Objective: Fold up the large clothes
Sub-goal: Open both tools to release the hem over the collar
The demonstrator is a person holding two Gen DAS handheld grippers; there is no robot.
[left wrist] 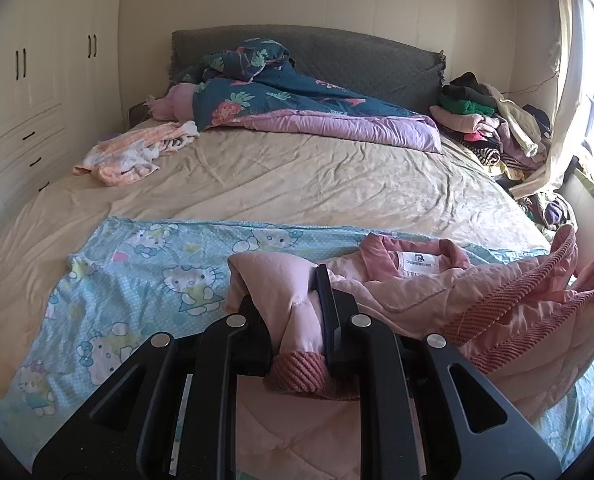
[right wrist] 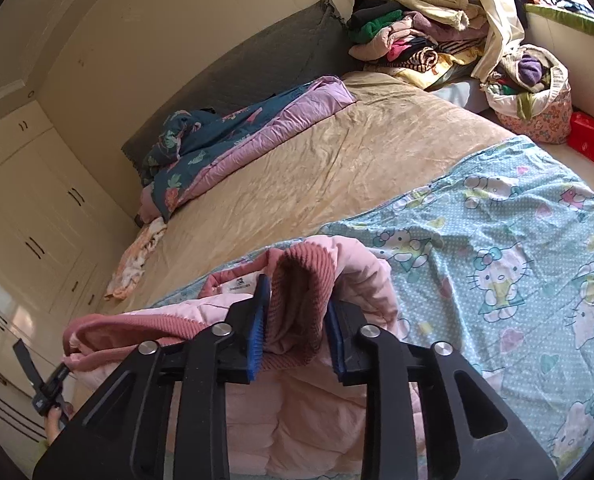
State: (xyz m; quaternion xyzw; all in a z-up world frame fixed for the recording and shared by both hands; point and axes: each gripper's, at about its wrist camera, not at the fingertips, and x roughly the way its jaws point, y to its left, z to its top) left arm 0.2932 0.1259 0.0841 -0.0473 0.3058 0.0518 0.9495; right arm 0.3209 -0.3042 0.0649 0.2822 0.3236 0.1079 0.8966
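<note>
Across the near edge of the cartoon-print sheet, the pink jacket lies collar-away, spanning side to side, the left gripper and right gripper each clenched on a ribbed cuff, equally near.

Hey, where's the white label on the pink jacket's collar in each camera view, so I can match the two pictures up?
Left wrist: the label sits right of centre, inside the collar, just beyond the left claw.
Right wrist: the label sits left of centre, just left of the right claw.
Shared landmark: the grey headboard behind the bed.
</note>
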